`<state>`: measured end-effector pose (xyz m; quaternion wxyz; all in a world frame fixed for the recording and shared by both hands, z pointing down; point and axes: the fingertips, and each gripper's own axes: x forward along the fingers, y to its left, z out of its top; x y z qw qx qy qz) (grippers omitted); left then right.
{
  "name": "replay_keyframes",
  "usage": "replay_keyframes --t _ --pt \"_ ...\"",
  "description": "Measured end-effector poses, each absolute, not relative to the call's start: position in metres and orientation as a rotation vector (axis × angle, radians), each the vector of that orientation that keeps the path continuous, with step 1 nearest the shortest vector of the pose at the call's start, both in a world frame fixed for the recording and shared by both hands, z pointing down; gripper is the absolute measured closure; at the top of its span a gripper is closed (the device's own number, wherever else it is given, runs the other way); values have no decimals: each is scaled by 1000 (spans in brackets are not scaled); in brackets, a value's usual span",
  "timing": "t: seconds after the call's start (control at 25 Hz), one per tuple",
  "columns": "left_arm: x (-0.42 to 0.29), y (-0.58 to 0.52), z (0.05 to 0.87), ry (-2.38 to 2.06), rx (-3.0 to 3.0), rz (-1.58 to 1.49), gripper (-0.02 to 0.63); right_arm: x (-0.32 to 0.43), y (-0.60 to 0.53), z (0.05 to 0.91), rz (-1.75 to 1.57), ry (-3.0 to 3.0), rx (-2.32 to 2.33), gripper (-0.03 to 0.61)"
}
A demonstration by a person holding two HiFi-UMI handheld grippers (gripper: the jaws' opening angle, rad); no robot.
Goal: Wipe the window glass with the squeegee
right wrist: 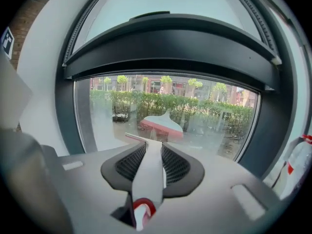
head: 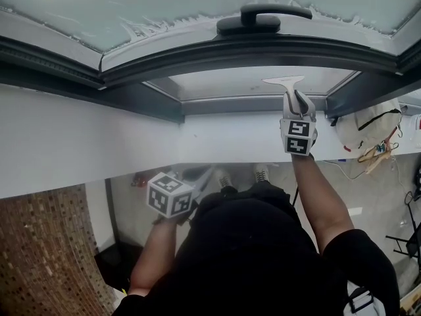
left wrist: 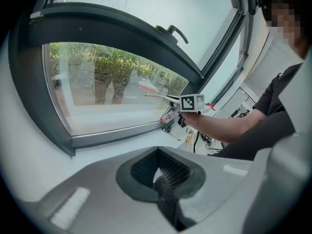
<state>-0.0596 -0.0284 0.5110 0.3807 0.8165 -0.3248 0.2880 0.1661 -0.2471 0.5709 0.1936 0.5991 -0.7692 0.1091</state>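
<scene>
Where the right tool (right wrist: 148,152) comes to its tip, both jaws are clamped on the white handle of the squeegee (right wrist: 147,174), which runs straight out between the dark ribbed pads toward the window glass (right wrist: 204,111). The blade end sits up close against the lower part of that glass, and its pale, red-edged reflection shows in the pane just beyond it. Whether the rubber actually presses on the glass I cannot tell.

From above, the right tool (head: 293,99) is raised at arm's length in front of the glass (head: 230,83), with the squeegee (head: 284,79) lying flat across its right portion.

The left tool (left wrist: 161,173) has its jaws drawn together on nothing. It hangs back from the glass (left wrist: 107,87), low at the person's side, pointing toward the pane. In the head view that left tool (head: 197,184) is well below the glass, under the white sill (head: 79,143).

Around the glass runs a dark frame (right wrist: 165,43). Above it, a black window handle (head: 266,15) sits on the upper sash. A white bottle (right wrist: 298,165) with a red part stands beside the frame's right edge, and a brick wall (head: 39,249) lies off to the left, below the sill.
</scene>
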Motion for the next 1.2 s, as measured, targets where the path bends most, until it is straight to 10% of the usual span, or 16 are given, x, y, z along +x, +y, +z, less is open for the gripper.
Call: replay_keyframes --t 1.2 --pt "-82 -25 521 -933 1974 719 614 166 -271 776 650 -1837 1446 454"
